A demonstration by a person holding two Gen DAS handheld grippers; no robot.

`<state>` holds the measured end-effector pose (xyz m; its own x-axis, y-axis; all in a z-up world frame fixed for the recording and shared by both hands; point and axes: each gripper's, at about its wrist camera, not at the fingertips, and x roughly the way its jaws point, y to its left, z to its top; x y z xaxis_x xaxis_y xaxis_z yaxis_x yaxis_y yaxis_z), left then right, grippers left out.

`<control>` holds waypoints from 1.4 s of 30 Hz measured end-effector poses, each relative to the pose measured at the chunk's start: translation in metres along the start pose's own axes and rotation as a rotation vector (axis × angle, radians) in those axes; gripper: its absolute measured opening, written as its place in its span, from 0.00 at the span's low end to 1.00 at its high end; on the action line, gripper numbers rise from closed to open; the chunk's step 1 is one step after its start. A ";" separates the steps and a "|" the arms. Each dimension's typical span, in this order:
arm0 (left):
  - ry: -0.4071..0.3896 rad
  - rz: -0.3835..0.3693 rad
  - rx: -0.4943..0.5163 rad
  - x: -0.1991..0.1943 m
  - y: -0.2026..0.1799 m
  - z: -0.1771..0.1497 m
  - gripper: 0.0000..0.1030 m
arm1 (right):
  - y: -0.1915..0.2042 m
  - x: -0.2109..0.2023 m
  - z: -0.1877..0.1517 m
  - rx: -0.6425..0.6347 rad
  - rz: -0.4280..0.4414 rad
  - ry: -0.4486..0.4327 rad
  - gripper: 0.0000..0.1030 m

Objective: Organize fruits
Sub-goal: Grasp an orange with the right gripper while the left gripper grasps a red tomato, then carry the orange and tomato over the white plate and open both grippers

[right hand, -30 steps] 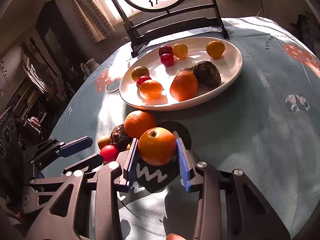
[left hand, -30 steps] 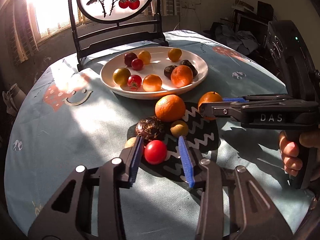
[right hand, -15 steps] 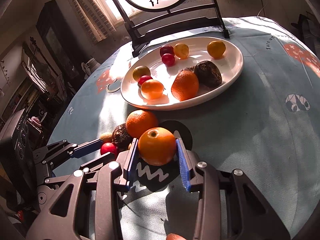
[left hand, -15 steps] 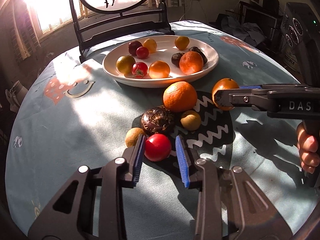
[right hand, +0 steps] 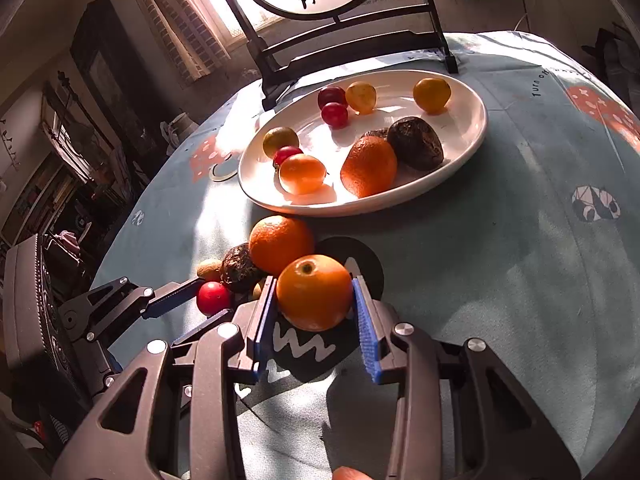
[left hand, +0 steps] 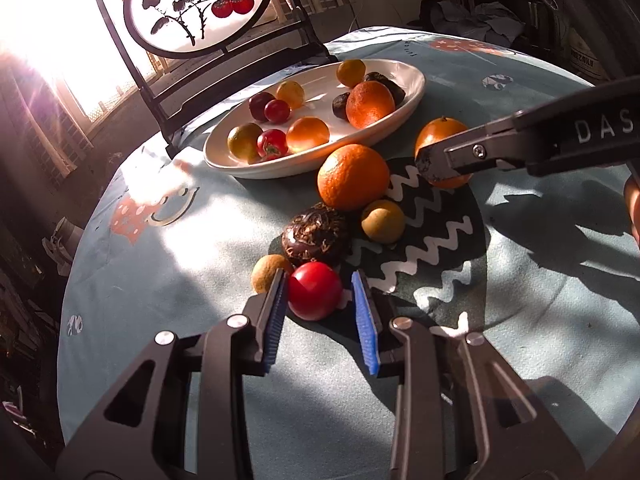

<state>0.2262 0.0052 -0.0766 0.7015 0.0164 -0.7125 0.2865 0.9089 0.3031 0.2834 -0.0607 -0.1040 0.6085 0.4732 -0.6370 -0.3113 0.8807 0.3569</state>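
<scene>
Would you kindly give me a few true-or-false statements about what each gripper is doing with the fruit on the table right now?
1. The right gripper is closed on a smooth orange. True.
2. The left gripper brackets a lemon. False: a red tomato sits between its pads.
3. The white plate holds no fruit. False: it holds several.
4. A dark wrinkled fruit lies on the table beside the tomato. True.

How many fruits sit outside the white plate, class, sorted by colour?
Orange fruits: 2
Tan fruits: 2
Red fruit: 1
Dark brown fruit: 1
Total: 6
</scene>
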 end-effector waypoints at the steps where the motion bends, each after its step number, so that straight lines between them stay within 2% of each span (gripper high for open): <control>1: -0.002 0.003 -0.002 0.000 0.000 0.000 0.30 | 0.000 -0.001 0.000 0.000 -0.001 -0.002 0.37; 3: -0.004 -0.007 -0.022 -0.001 0.005 0.000 0.27 | -0.001 -0.002 0.000 0.000 -0.005 -0.005 0.37; 9: -0.016 -0.118 -0.130 -0.007 0.023 0.004 0.26 | -0.002 -0.008 0.002 0.005 0.002 -0.022 0.37; 16: -0.075 -0.347 -0.339 -0.021 0.050 0.008 0.26 | 0.002 -0.014 0.003 -0.014 0.031 -0.053 0.37; 18: -0.088 -0.375 -0.382 -0.023 0.055 0.010 0.26 | 0.004 -0.018 0.005 -0.023 0.042 -0.084 0.37; 22: -0.100 -0.381 -0.429 -0.018 0.065 0.027 0.26 | 0.005 -0.022 0.011 -0.049 0.025 -0.161 0.37; 32: -0.111 -0.301 -0.469 0.028 0.094 0.102 0.26 | -0.010 -0.010 0.056 -0.049 -0.046 -0.314 0.37; 36: -0.080 -0.262 -0.457 0.055 0.099 0.125 0.26 | -0.019 0.006 0.077 -0.048 -0.069 -0.325 0.37; 40: -0.057 -0.248 -0.454 0.072 0.100 0.134 0.27 | -0.024 0.020 0.087 -0.060 -0.078 -0.306 0.38; 42: -0.049 -0.223 -0.461 0.076 0.100 0.134 0.36 | -0.022 0.021 0.087 -0.071 -0.081 -0.310 0.45</control>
<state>0.3956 0.0418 -0.0154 0.6888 -0.2084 -0.6943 0.1232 0.9775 -0.1711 0.3669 -0.0719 -0.0657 0.8230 0.3829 -0.4195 -0.2962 0.9196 0.2582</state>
